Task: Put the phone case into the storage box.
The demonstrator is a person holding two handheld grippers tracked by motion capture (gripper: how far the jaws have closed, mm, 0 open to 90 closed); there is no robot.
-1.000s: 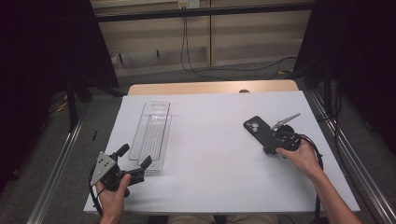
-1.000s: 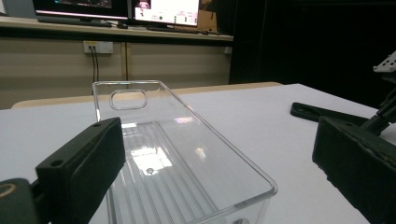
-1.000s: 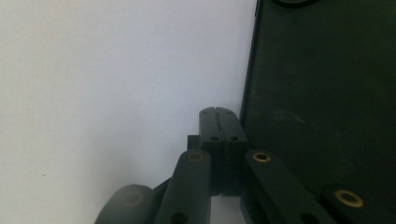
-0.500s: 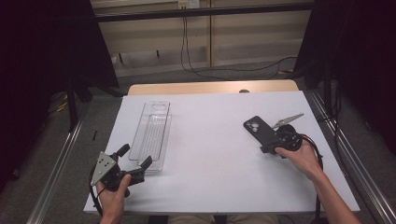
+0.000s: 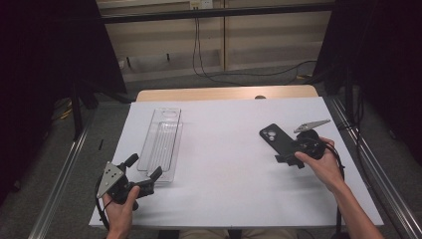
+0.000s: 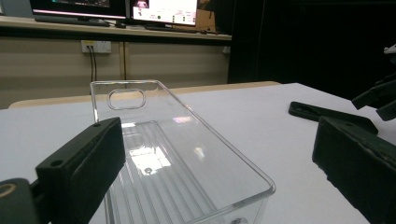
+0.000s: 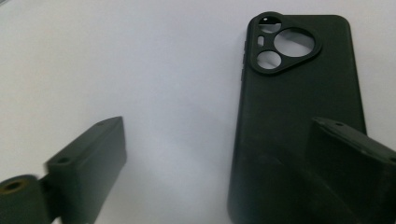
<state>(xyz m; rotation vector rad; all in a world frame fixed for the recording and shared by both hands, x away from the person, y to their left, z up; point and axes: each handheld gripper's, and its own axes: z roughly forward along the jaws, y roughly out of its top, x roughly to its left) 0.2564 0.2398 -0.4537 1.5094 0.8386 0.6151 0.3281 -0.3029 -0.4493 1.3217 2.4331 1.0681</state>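
Observation:
A black phone case (image 5: 275,140) lies flat on the white table, back up, with its camera cut-outs (image 7: 284,44) at the far end. My right gripper (image 5: 285,151) is open at the case's near end. One jaw stands over the case (image 7: 299,107) and the other over bare table to its left. A clear plastic tray (image 5: 162,144) lies lengthwise on the table's left half and holds nothing. My left gripper (image 5: 144,168) is open just before the tray's near end (image 6: 187,163), its jaws spread to either side of it. The case (image 6: 327,113) also shows at the right of the left gripper view.
The white table top (image 5: 224,164) ends in a wooden strip (image 5: 224,93) at the far side. Metal rails (image 5: 368,164) run along both sides. Cables lie on the floor beyond. The right gripper (image 6: 380,95) shows at the right edge of the left gripper view.
The right hand and its gripper have shifted very slightly by the phone case. The left gripper and the tray have not moved.

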